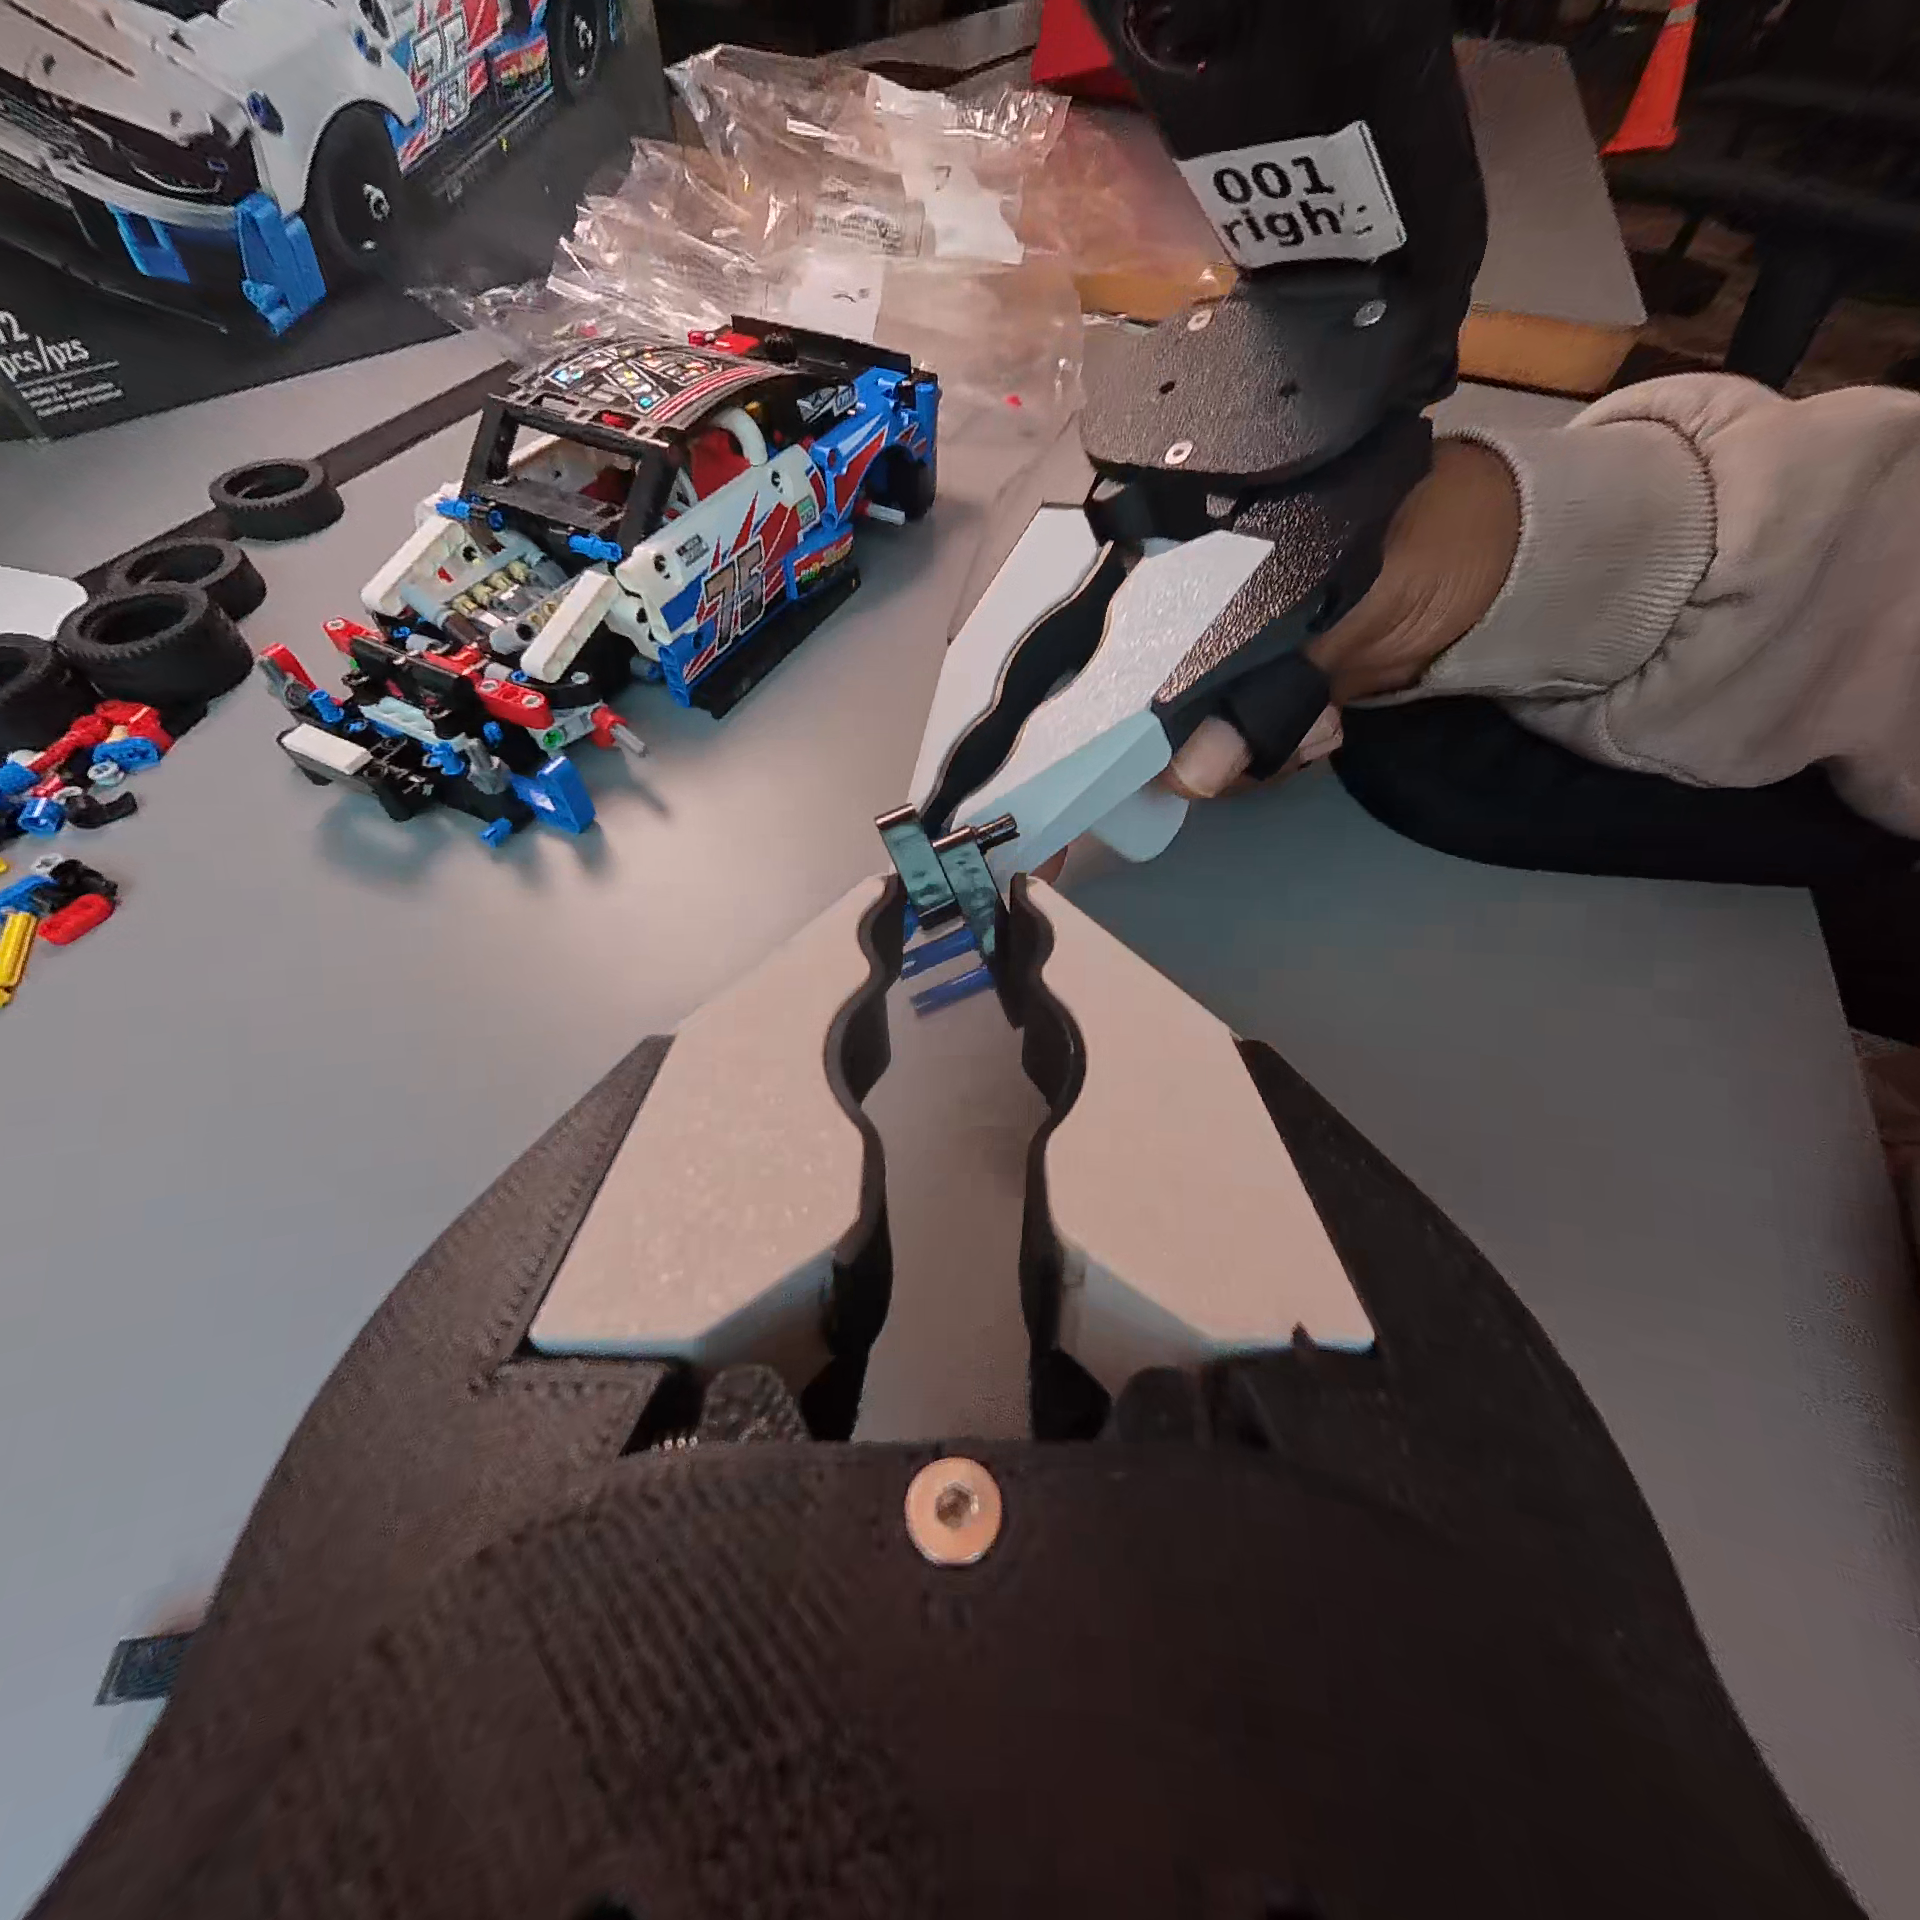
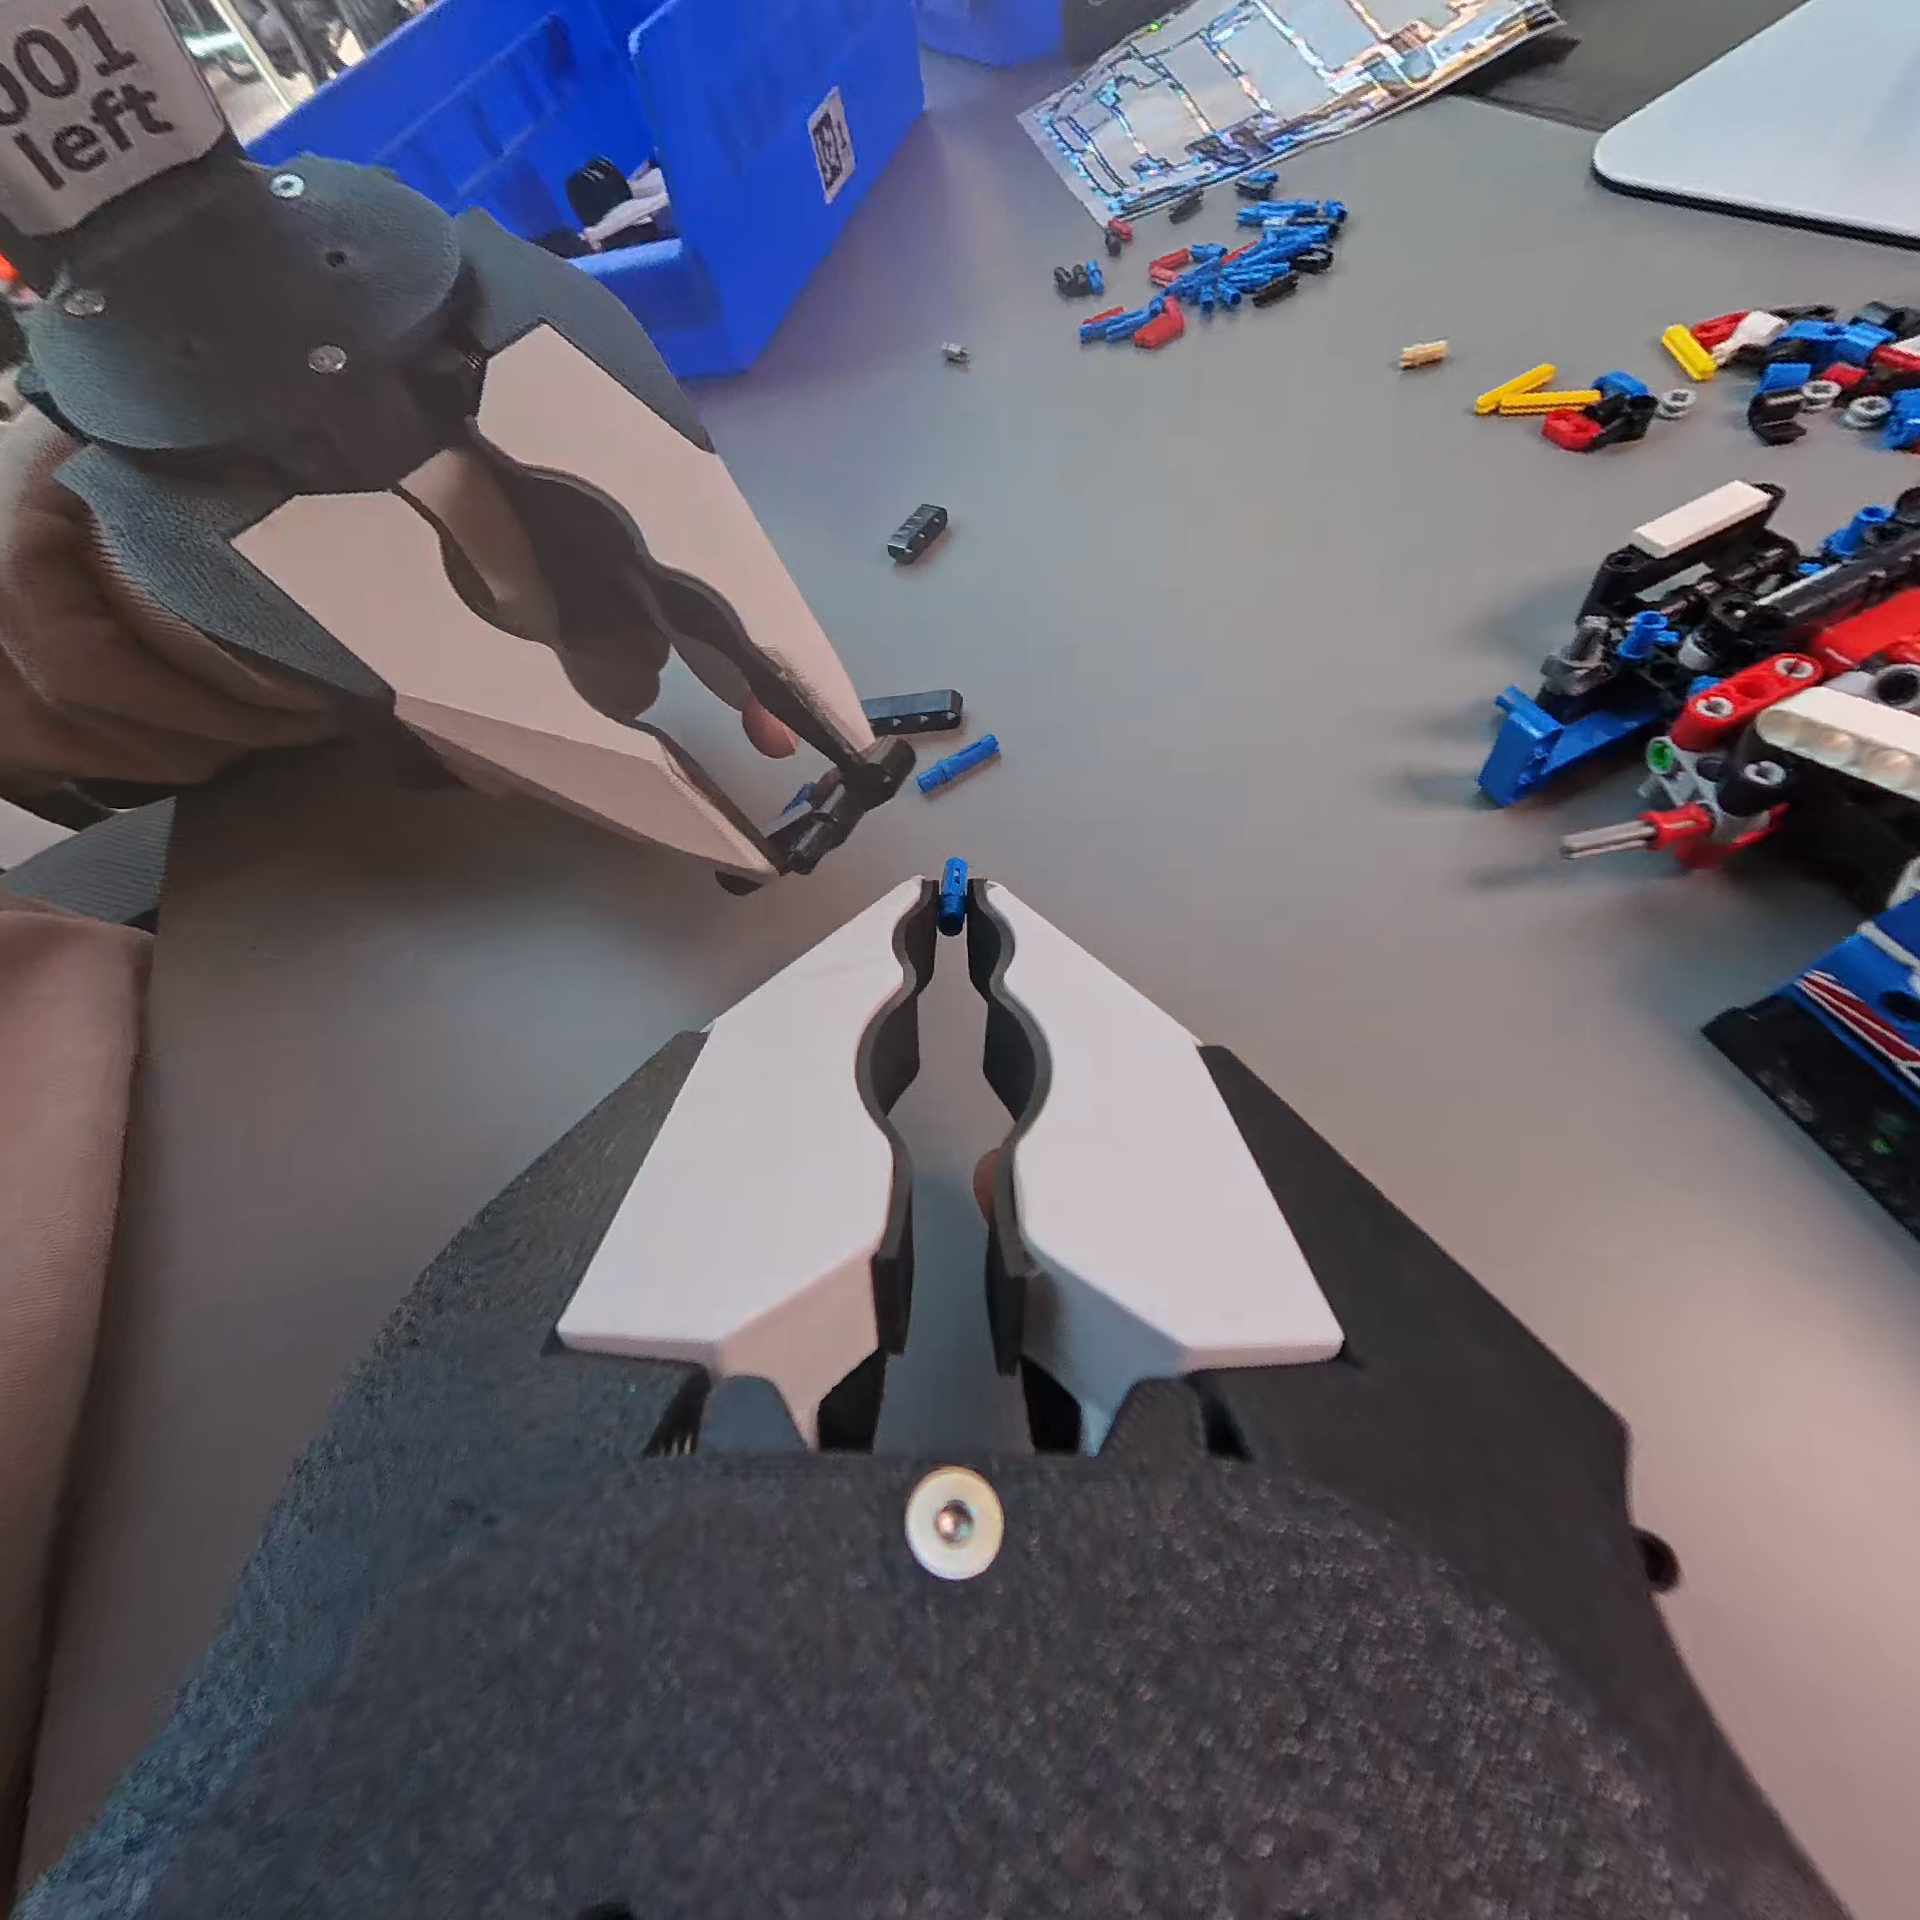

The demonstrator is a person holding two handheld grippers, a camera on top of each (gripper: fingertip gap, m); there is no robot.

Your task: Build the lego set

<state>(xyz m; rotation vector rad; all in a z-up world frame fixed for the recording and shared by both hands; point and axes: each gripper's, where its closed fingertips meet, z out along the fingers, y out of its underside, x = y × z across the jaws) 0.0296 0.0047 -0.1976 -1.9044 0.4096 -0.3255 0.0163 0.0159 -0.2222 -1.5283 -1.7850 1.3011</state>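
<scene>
A grey worktop (image 1: 312,1143) is seen strewn with toy bricks, with clear plastic bags (image 1: 831,197) and the set's box (image 1: 208,156) at the far left. A part-built race car (image 1: 675,540) is parked mid-worktop, four loose black tyres (image 1: 156,634) to its left. The left gripper (image 1: 951,904) is clamped on a small black piece (image 1: 940,868) with blue pins. The right gripper (image 2: 951,894) is closed on a blue pin (image 2: 951,899). Two black beams (image 2: 914,623) and another blue pin (image 2: 956,764) are left lying nearby, a blue bin (image 2: 727,156) beyond.
</scene>
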